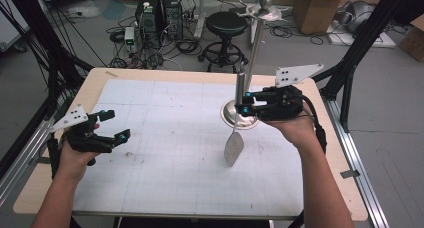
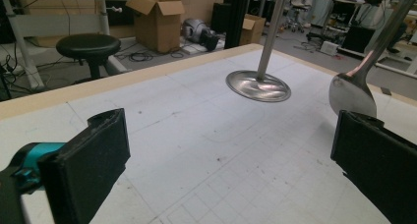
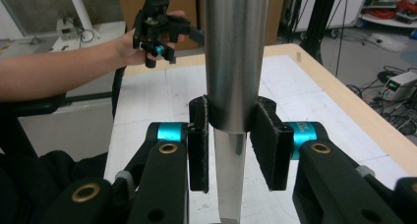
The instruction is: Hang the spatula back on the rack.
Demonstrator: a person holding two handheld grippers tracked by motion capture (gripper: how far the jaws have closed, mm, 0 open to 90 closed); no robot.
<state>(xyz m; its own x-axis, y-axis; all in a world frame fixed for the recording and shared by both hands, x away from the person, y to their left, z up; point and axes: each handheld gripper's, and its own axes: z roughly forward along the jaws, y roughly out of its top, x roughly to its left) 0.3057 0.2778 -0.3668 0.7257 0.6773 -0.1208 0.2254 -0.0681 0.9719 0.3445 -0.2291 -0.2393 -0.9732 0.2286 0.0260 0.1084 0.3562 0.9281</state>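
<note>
- Holding a long polished steel spatula by its handle, the right gripper has its jaws clamped on the shaft, as the right gripper view confirms, with both black pads pressed against the metal.
- The spatula hangs nearly upright, blade down, its tip above the white gridded mat that covers the wooden worktop; whether the tip touches the mat cannot be told.
- Just behind it stands a tall steel utensil stand with a round dish base and a hanging disc near the top; the spatula sits beside the pole, apart from the disc.
- The left gripper rests near the left edge of the worktop, jaws wide apart and with nothing between them.
- Judged from this, the pick-up is done; what is left, probably, is raising the spatula and hanging it on the stand's top, then letting go.
</note>
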